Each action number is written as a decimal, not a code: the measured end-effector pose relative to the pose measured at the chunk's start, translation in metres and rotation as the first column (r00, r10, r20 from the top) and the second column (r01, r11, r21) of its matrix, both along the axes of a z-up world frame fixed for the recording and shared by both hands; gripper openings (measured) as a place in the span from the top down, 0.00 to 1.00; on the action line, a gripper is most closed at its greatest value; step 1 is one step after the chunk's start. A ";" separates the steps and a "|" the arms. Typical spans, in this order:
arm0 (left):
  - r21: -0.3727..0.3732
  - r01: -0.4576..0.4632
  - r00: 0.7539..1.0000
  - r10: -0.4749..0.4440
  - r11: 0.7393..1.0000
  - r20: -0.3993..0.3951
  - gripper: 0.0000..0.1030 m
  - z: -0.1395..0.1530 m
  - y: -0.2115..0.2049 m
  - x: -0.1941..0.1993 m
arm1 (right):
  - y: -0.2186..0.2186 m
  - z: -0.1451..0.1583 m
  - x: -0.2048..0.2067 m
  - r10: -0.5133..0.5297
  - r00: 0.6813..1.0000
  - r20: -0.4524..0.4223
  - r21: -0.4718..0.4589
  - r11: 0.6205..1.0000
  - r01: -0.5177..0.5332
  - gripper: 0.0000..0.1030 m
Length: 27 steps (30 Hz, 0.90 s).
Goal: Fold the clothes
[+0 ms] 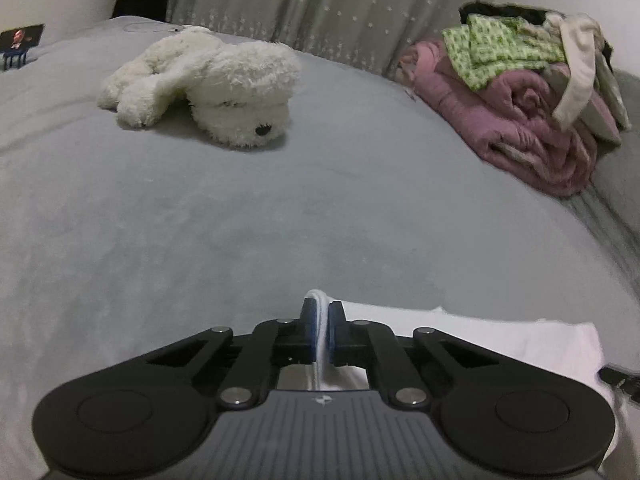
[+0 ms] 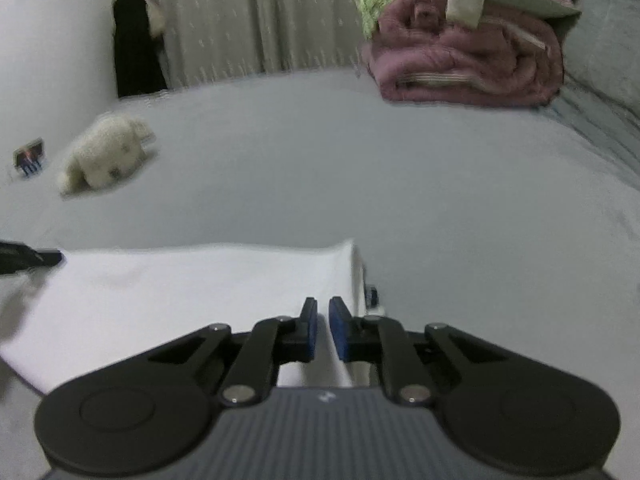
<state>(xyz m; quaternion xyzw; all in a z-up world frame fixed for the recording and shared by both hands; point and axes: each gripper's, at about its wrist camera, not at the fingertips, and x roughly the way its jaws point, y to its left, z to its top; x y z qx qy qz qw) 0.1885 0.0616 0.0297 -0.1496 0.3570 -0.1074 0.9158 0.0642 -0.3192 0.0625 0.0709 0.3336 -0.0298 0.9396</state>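
The left gripper (image 1: 321,312) has its jaws closed on a folded edge of the white garment (image 1: 460,336); a white fold rises between the blue pads and passes back through them toward the body of the tool. From that pinch the garment spreads off to the right, lying on the grey bed (image 1: 200,220).

The right gripper (image 2: 323,312) has its jaws close together with a narrow gap between the blue pads; white cloth shows in that gap, but the view is blurred and I cannot tell whether the pads are pressing it. The white garment (image 2: 180,292) stretches leftward from these jaws across the bed (image 2: 440,200), its raised right-hand edge just ahead of the tips. At the garment's far left corner a dark tip of the other tool (image 2: 32,258) touches the cloth.

Well ahead of the left jaws and to their left lies a white plush dog (image 1: 208,84). Far ahead to the right sits a pink rolled quilt (image 1: 532,132) with a green patterned cloth (image 1: 492,52) on top. A grey star-print curtain (image 1: 340,4) hangs behind the bed.
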 end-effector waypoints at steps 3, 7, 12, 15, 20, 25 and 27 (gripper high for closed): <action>-0.026 -0.027 0.999 0.028 0.999 0.032 0.97 0.006 0.006 -0.002 | 0.003 -0.010 0.004 -0.024 1.000 -0.020 -0.004 1.000 0.024 0.92; 0.013 -0.024 0.999 0.024 1.000 0.049 0.96 0.004 0.003 -0.002 | 0.008 -0.014 0.003 -0.038 0.999 -0.010 -0.022 0.999 0.038 0.91; 0.059 -0.016 0.999 0.013 0.998 0.051 0.95 -0.001 -0.001 -0.001 | 0.012 -0.025 0.013 -0.035 0.997 -0.062 -0.068 0.997 0.031 0.93; 0.036 -0.031 0.998 0.029 0.999 0.055 0.90 0.005 0.006 -0.004 | 0.011 -0.020 0.014 -0.047 0.996 -0.070 -0.061 0.997 0.043 0.92; 0.111 -0.069 0.987 0.051 0.991 0.152 0.90 0.040 0.011 -0.028 | 0.010 -0.009 -0.005 -0.060 0.994 -0.089 -0.070 0.996 0.054 0.88; 0.195 -0.028 0.992 0.003 0.980 0.128 0.90 0.057 -0.010 -0.070 | 0.010 -0.006 -0.027 -0.066 0.985 -0.156 -0.088 0.995 0.053 0.81; 0.213 -0.005 0.996 -0.014 0.977 0.090 0.89 0.059 -0.021 -0.084 | 0.008 -0.004 -0.034 -0.068 0.982 -0.178 -0.075 0.996 0.055 0.80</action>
